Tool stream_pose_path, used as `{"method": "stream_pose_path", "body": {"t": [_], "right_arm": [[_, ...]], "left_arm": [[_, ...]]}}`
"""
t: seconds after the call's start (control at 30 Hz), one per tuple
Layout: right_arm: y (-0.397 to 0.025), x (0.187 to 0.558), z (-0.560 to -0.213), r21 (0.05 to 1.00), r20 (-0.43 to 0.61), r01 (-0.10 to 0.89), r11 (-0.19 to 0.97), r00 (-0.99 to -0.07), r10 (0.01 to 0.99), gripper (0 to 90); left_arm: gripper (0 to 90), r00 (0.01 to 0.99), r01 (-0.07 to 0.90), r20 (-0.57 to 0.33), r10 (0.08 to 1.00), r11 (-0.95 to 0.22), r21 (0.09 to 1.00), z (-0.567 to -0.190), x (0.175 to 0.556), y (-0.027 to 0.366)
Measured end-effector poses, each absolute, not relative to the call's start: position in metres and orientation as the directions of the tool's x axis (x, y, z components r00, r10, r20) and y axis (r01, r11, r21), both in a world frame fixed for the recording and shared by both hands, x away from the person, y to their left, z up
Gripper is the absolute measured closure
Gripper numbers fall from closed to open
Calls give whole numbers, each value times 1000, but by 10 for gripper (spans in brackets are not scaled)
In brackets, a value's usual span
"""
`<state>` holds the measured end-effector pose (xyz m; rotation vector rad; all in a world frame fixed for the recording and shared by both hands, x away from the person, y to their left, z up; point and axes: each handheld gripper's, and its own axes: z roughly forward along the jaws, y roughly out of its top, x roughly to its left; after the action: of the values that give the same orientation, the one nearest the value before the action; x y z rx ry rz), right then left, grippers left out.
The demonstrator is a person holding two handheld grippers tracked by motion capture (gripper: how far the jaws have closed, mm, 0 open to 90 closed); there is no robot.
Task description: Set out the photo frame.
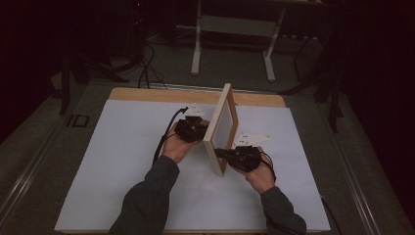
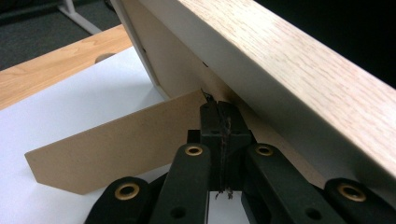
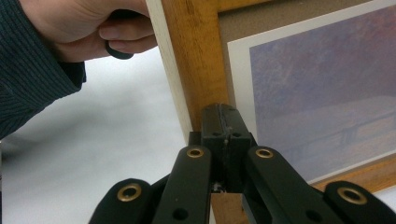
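Note:
A light wooden picture frame (image 1: 226, 105) stands upright on edge near the table's middle, its picture side facing right. My left gripper (image 1: 198, 128) is behind it, shut. In the left gripper view its tips (image 2: 218, 109) press where the brown cardboard stand leg (image 2: 116, 149) meets the frame's back (image 2: 303, 79); I cannot tell if they pinch the leg. My right gripper (image 1: 218, 152) is at the front near corner. In the right gripper view it is shut, tips (image 3: 223, 114) against the wooden frame (image 3: 191, 56) beside a purple-blue print (image 3: 322, 88).
A white sheet (image 1: 127, 161) covers the table, and a wooden strip (image 1: 161, 94) shows along its far edge. The legs of another table (image 1: 195, 49) stand on the dark floor beyond. The person's other hand (image 3: 79, 28) shows past the frame in the right gripper view.

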<state>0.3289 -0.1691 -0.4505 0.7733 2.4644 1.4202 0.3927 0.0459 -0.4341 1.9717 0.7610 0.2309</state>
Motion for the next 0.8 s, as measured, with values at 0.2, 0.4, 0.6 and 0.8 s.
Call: {"method": "stream_pose_path", "body": {"t": [0.2, 0.4, 0.6, 0.8], "right_arm": [[-165, 331, -451, 850, 88, 343, 400, -841, 535, 900], [-159, 333, -451, 848, 91, 349, 399, -837, 540, 900], [-156, 333, -451, 847, 83, 345, 404, -837, 540, 900], [-157, 333, -452, 846, 78, 343, 409, -838, 540, 900]], "left_arm": [[900, 790, 425, -179, 586, -314, 849, -435, 398, 50], [900, 784, 430, -176, 595, -317, 845, -436, 401, 55], [900, 780, 422, -145, 608, -340, 840, -436, 400, 55], [853, 762, 427, -131, 634, -341, 837, -434, 398, 57]]}}
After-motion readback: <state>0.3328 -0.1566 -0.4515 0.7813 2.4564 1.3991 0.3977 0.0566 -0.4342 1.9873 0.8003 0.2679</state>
